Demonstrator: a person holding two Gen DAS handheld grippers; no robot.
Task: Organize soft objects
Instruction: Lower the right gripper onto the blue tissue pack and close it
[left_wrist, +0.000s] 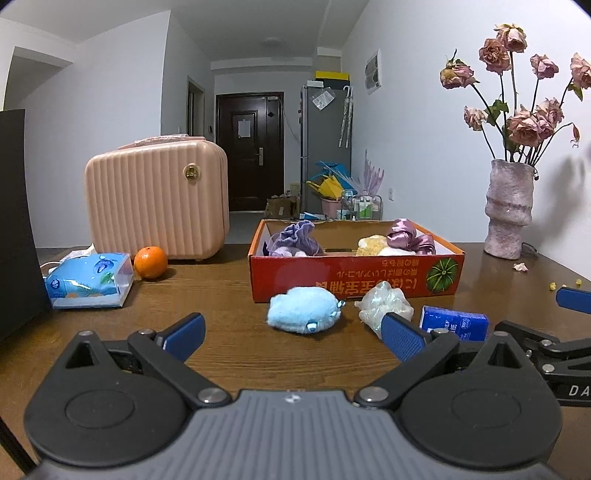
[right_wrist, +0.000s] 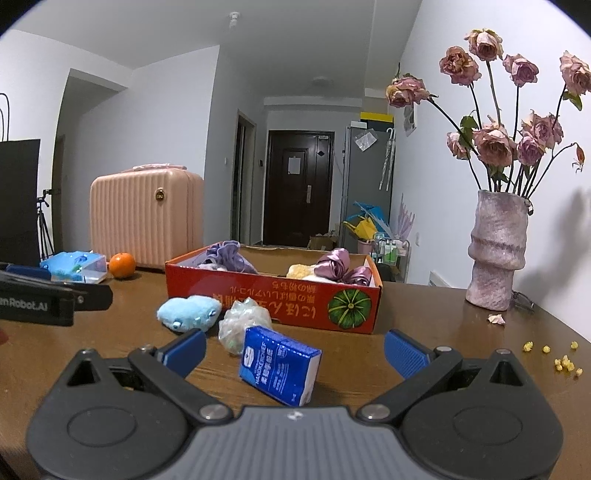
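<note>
A red cardboard box (left_wrist: 354, 275) (right_wrist: 258, 295) on the brown table holds a purple scrunchie (left_wrist: 295, 238), a mauve satin one (left_wrist: 408, 236) and a yellow soft item (left_wrist: 371, 243). In front of it lie a light blue plush toy (left_wrist: 303, 310) (right_wrist: 190, 312), a clear crinkly scrunchie (left_wrist: 384, 304) (right_wrist: 242, 321) and a blue tissue pack (left_wrist: 454, 323) (right_wrist: 280, 369). My left gripper (left_wrist: 291, 334) stands open just short of the plush. My right gripper (right_wrist: 295, 350) is open, with the tissue pack between its fingers, untouched.
A pink ribbed case (left_wrist: 157, 201), an orange (left_wrist: 150, 262) and a blue tissue box (left_wrist: 88, 280) stand at the left. A vase of dried roses (right_wrist: 496, 251) stands at the right, with petals and yellow crumbs (right_wrist: 561, 360) nearby. A black bag (left_wrist: 14, 221) fills the far left.
</note>
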